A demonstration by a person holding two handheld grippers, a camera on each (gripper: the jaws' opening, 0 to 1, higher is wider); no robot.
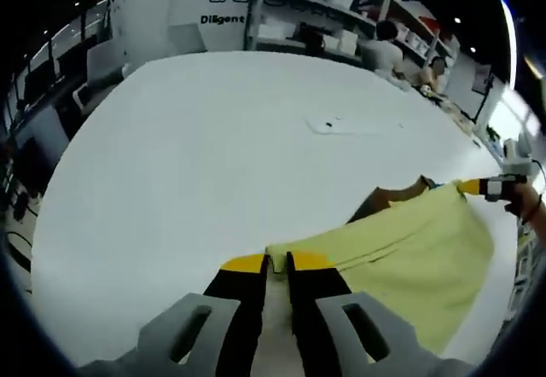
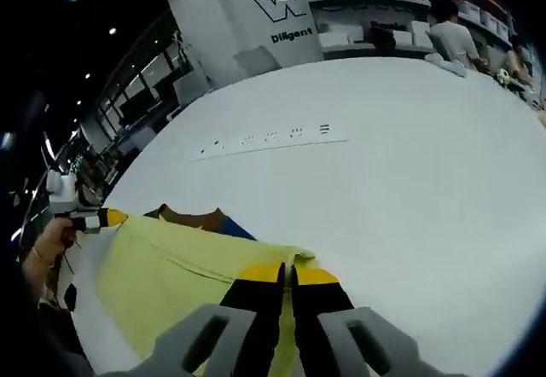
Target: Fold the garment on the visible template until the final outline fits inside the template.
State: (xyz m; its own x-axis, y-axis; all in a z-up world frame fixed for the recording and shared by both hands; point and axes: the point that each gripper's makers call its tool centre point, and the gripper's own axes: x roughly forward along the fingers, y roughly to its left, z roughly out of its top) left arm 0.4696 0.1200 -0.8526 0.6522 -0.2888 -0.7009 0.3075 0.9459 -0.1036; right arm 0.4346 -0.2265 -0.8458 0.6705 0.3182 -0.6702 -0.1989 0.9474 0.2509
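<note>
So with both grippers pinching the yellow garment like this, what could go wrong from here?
1. The left gripper and right gripper each pinch only the edge of the yellow garment, so a hard pull may slip the cloth free.
2. The garment lies close to the edge of the white table; dragging it that way could slide it off.
3. The brown template is mostly covered, so alignment is hard to judge.

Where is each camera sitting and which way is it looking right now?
Left gripper view: rides the left gripper, looking along its jaws, shut on the yellow garment, across the white table; the right gripper and a hand enter from the right.
Right gripper view: rides the right gripper, jaws shut on the garment's edge, facing shelves; the left gripper and a hand appear at left.
Shared: garment, table, shelving, each other's gripper.
</note>
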